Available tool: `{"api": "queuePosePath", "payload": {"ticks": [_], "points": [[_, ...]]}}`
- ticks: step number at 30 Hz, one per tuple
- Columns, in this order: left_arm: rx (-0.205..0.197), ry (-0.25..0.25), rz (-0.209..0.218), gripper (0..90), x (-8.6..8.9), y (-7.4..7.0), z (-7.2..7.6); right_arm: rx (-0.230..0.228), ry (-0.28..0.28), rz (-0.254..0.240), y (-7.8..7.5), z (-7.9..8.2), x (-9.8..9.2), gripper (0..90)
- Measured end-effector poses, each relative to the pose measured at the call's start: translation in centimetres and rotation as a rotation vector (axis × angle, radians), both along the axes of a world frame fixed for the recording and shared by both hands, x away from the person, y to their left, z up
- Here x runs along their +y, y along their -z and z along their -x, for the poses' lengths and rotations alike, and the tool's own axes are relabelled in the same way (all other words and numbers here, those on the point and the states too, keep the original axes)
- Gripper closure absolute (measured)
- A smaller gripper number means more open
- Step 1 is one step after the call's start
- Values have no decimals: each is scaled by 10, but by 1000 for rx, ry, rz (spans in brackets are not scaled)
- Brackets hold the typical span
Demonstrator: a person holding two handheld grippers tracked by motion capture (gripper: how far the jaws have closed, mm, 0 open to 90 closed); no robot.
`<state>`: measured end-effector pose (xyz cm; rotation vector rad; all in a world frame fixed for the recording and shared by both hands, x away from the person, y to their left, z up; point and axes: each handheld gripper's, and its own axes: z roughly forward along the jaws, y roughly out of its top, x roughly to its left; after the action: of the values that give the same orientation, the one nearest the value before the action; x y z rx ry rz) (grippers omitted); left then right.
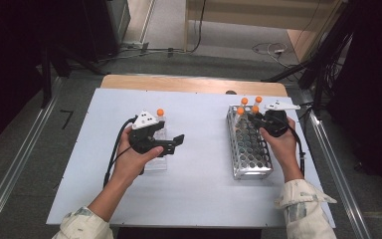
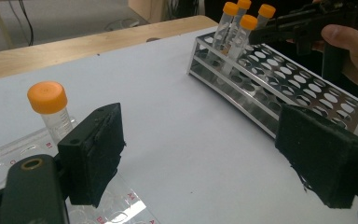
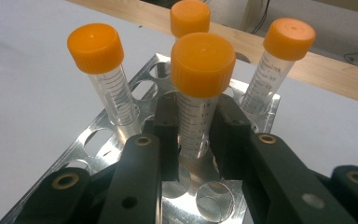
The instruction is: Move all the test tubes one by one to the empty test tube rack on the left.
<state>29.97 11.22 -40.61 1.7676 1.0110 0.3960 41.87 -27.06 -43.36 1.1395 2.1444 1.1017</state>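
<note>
Several clear tubes with orange caps stand at the far end of a metal hole rack (image 1: 248,154). My right gripper (image 3: 196,140) is shut on the nearest tube (image 3: 200,93), its pads pressing the tube's body just below the cap while the tube stands in the rack. Three other tubes (image 3: 100,60) stand around it. In the high view this right gripper (image 1: 256,118) sits at the rack's far right end. My left gripper (image 1: 178,142) is open over the table's left half, with nothing between its pads (image 2: 95,149). Behind it a single orange-capped tube (image 2: 51,107) stands in a clear plastic rack (image 1: 155,164).
The white table top (image 1: 204,189) ends at a wooden strip (image 1: 189,83) along the far edge. Most holes of the metal rack (image 2: 307,93) are unfilled. Cables trail from both grippers toward the person's forearms. Dark stands and floor cables lie beyond the table.
</note>
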Motion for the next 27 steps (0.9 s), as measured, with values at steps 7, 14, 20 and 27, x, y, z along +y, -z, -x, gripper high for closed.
{"api": "queuePosePath", "payload": {"ticks": [7,14,20,27], "points": [[2,-1,0,169,0,0,0,-25,-2,21,-12,2,4,713],[3,-2,-3,169,0,-1,0,-44,2,24,-23,4,5,715],[3,-2,1,169,0,-2,0,-66,-2,12,-34,8,3,717],[1,0,4,169,-1,-3,0,-93,-14,5,-47,14,3,718]]}}
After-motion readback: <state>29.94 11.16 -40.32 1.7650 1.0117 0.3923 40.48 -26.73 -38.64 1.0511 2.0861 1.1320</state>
